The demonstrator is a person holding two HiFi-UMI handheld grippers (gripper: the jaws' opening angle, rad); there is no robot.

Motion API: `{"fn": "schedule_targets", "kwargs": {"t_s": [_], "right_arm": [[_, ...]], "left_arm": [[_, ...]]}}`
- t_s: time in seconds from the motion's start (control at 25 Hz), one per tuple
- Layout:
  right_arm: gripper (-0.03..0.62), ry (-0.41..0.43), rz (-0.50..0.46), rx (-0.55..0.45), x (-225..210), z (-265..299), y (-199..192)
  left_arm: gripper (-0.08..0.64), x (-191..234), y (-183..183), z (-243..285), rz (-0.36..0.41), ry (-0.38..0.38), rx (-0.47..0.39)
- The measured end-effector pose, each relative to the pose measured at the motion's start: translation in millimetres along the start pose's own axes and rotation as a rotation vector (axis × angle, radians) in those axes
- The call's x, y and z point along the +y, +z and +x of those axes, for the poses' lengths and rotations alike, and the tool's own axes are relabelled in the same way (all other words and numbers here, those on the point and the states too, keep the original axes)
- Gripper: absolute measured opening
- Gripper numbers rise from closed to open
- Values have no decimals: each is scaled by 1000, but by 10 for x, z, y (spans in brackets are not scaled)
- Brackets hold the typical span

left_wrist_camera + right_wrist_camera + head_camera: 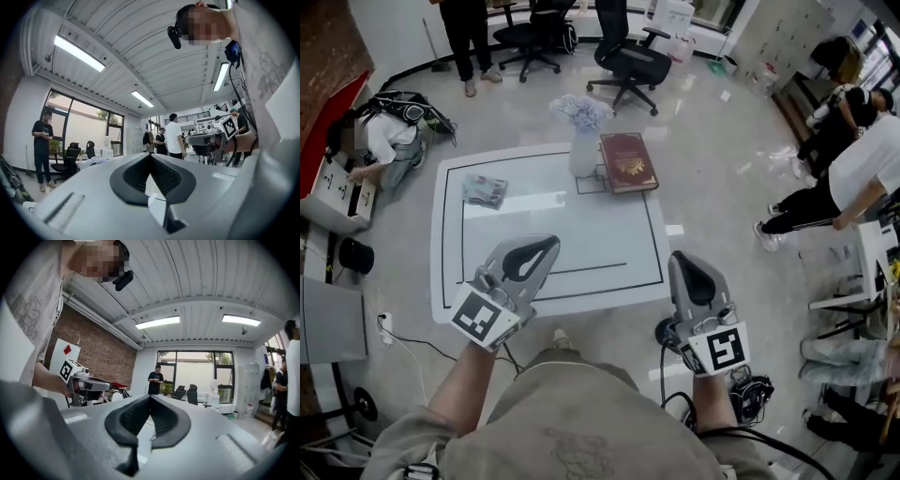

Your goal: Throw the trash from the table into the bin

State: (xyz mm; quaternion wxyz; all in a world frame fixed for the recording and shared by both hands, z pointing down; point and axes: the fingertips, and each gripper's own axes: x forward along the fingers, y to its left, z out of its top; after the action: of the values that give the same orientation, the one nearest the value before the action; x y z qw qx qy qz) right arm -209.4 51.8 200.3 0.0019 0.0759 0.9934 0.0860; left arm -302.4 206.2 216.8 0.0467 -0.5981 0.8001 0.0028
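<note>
Trash [485, 190] (a crumpled wad) lay untouched on the surface [581, 234]; left gripper [549, 243] and right gripper [681, 260] hovered, fingers pressed together on nothing, the whole job seemingly undone.

On the table [581, 239], the trash [485, 190] lay toward the left side, well apart from the vase [583, 152] at the far edge (the book [627, 161] lay just beside it, to the right). An office chair [628, 58] stood behind the table.
</note>
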Motion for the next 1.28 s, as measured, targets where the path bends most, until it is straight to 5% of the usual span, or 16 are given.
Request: {"fn": "schedule_targets", "kwargs": {"t_s": [0.36,0.76,1.28], "right_arm": [[2,150,-26,-79,490,795,275],[2,359,22,-174,854,1063,416],[2,439,43,-101,670,1111,127]], "left_arm": [[0,591,91,-587,5,158,-31],[0,702,108,-1066,-12,379,14],[0,562,44,-1129,-23,515,34]]}}
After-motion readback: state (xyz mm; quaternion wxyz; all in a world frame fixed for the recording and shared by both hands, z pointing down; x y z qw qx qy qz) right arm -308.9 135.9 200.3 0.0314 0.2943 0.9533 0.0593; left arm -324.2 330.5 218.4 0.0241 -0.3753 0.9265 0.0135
